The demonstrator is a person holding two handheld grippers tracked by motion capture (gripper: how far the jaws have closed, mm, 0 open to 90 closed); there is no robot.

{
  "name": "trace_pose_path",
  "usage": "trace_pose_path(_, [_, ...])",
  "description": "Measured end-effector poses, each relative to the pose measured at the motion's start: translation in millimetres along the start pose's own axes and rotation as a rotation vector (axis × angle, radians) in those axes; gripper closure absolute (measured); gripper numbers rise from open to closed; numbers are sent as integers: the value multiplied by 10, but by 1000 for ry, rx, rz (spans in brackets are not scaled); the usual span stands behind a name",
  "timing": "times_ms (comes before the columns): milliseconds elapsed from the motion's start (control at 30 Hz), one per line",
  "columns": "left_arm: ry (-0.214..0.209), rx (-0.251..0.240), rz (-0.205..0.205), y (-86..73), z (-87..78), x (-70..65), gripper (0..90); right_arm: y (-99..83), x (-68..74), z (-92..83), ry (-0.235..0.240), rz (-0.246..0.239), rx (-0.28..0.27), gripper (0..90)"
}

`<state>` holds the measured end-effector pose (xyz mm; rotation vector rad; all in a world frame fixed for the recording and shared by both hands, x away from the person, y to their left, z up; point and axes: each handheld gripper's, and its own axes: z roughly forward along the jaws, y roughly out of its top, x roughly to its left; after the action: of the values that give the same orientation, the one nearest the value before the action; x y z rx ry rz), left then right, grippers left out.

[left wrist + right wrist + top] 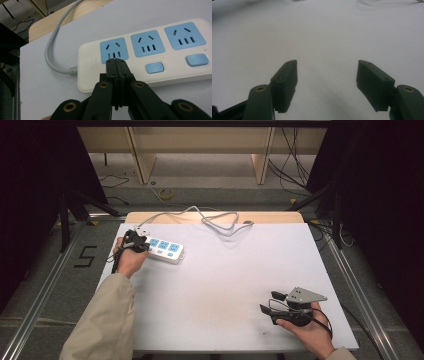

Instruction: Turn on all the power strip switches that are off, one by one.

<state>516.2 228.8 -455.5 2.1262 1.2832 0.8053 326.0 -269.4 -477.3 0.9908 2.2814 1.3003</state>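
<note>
Beige sleeve, black hand-held gripper, brass screws

We see a power strip of smooth, glossy white plastic with matt blue socket faces and buttons, and a grey rubbery cord. The surface looks matt white and smooth, over pale wood at its far edge. The left gripper and right gripper have matt black plastic jaws with brass-coloured rivets. A beige cloth sleeve looks soft.

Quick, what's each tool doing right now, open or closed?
Left tool: closed, empty, tips over the power strip.
Right tool: open, empty, over the table.
</note>
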Motion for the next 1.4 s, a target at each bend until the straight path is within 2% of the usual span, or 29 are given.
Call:
trace_pose_path(367, [3, 6, 17, 56, 57, -5, 899, 2, 4, -5, 2, -1, -2, 343])
trace_pose_path(400, [5, 12, 29, 66, 56, -10, 899, 2, 5, -5, 2, -1, -2, 342])
trace_pose_path(867, [-11, 40, 16, 58, 120, 6, 899, 3, 6, -5, 3, -4, -3, 341])
trace_pose_path(1067, [-13, 30, 4, 56, 135, 20, 899, 3, 14, -3, 5, -6, -4, 341])
trace_pose_path(1267, [-11, 38, 8, 63, 139, 13, 900, 3, 9, -4, 5, -7, -3, 340])
trace_pose_path(1400, [-9, 43, 26, 61, 148, 3, 900, 4, 15, -4, 5, -4, -4, 339])
